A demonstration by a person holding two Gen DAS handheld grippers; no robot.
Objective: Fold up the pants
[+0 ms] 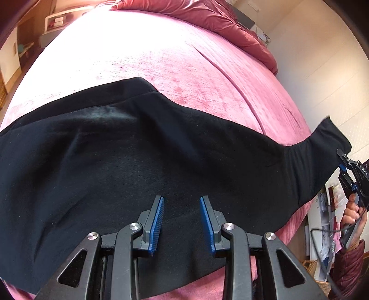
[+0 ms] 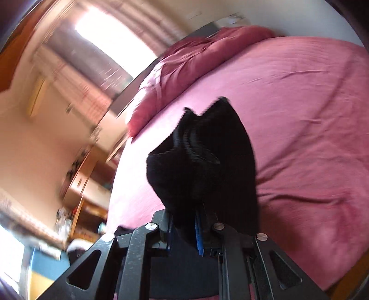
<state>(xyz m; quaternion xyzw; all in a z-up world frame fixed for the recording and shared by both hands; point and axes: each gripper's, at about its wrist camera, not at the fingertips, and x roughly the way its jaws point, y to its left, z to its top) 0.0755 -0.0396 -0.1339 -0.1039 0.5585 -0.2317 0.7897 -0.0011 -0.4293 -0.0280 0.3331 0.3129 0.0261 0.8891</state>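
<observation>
Pink bedspread (image 1: 184, 57) everywhere, and that's our work surface. We've got the black pants (image 1: 143, 166) spread across its near part, and one end is lifted off the bed on the right side, pinched by the right gripper (image 1: 343, 163). From the right wrist view the right gripper's jaws are clenched on a bunched wad of that same dark fabric, ribbed like a cuff or waistband, can't say which. The left gripper (image 1: 181, 221) hangs just over the middle of the pants with its blue pads (image 1: 156, 226) apart and nothing between them, so it's released.

To do this fold well, we reckon the left gripper should pin or grab the cloth near the fold line while the right carries its end across, keeping the fabric taut enough that the layers land edge on edge. The grip is on a clump, not a flat edge, so the layers could end up twisted when they come down.

Further out: a rumpled red duvet (image 1: 230, 20) piled at the far end of the bed, well away from the pants. A long seam or crease (image 1: 230, 78) runs across the spread beyond them. Shelves and clutter sit against the walls, nowhere near our path.
</observation>
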